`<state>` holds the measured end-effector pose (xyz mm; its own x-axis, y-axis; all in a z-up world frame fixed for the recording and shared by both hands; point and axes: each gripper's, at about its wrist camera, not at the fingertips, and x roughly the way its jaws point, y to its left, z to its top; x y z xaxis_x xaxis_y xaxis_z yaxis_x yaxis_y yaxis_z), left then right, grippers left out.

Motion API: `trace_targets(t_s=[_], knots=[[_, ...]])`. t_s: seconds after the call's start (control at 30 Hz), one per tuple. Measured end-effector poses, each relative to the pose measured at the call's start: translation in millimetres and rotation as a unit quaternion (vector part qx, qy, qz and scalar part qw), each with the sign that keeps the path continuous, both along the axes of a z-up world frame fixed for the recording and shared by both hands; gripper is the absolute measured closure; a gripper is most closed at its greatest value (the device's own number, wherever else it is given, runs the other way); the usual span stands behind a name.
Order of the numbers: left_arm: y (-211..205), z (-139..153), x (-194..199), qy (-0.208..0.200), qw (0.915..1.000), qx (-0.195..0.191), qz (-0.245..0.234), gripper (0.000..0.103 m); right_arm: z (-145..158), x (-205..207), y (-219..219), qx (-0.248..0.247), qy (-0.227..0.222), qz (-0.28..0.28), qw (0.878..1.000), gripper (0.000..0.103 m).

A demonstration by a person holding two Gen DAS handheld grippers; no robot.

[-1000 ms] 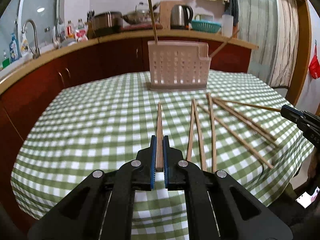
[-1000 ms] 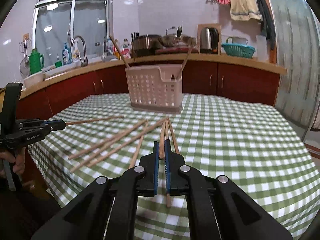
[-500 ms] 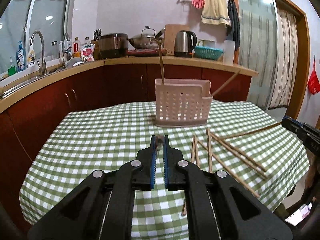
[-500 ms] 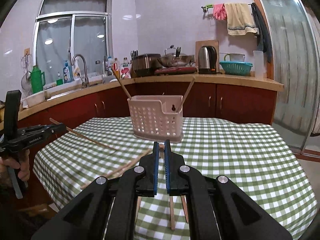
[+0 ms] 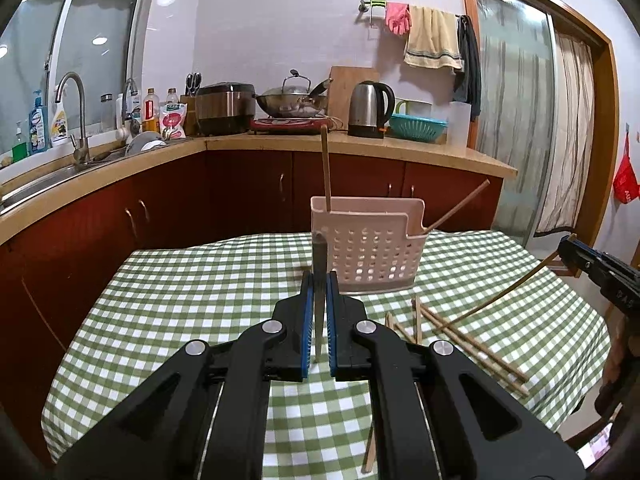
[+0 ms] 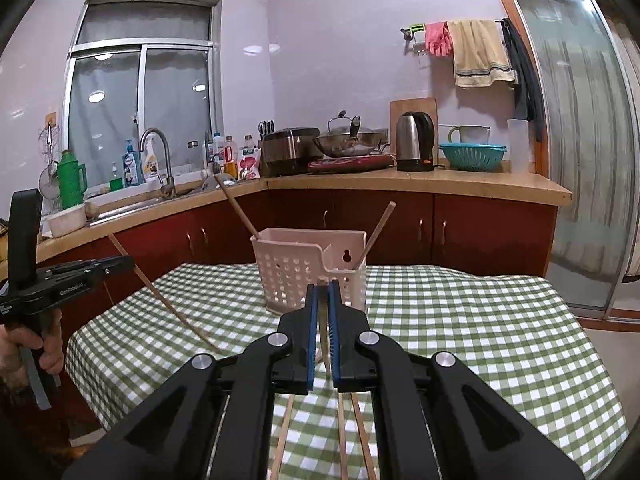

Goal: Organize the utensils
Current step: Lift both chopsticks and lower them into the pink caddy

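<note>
Your left gripper [image 5: 319,280] is clamped narrowly on one chopstick [image 6: 168,304]. In its own view the stick stands end-on between the jaws. From the right view it slants, top end toward 11 o'clock and low end toward 5 o'clock, close over the checked tablecloth [image 5: 200,300].

Your right gripper [image 6: 323,292] is likewise closed on a second chopstick [image 5: 500,294]. From the left view that one droops from the jaws toward 8 o'clock, with its tip down among the loose chopsticks [image 5: 476,348].

The loose sticks lie flat at 4 to 5 o'clock of the left gripper. I count about six, though overlaps make that uncertain. Three show under the right gripper's body.

Beyond both sets of fingertips stands the pale perforated holder [image 5: 372,252]. It is at about 1 o'clock from the left gripper and about 11 to 12 o'clock from the right. Both look similarly near, so I cannot say which hand is closer.

The holder contains two chopsticks. An upright chopstick [image 5: 326,168] stands at its left end, and a leaning chopstick [image 5: 460,208] tips out of its low right compartment.

Each stick likely needs tipping toward upright, low end first, over the holder's open top.
</note>
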<state>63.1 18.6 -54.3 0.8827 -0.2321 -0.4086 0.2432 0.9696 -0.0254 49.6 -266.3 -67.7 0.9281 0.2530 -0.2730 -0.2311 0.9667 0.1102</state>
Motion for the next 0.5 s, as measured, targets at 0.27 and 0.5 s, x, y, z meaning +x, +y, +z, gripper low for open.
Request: trace_targets(t_s=[0.27, 0.5], knots=[[-4, 28, 14, -0.021, 0.9995, -0.015, -0.016, 0.096, 23, 15, 0, 0.016, -0.015, 0.005, 1.0, 0.097], [-11, 61, 27, -0.047, 0.9976, -0.036, -0.036, 0.096, 50, 23, -4, 0.03, -0.042, 0.008, 0.999, 0.097]])
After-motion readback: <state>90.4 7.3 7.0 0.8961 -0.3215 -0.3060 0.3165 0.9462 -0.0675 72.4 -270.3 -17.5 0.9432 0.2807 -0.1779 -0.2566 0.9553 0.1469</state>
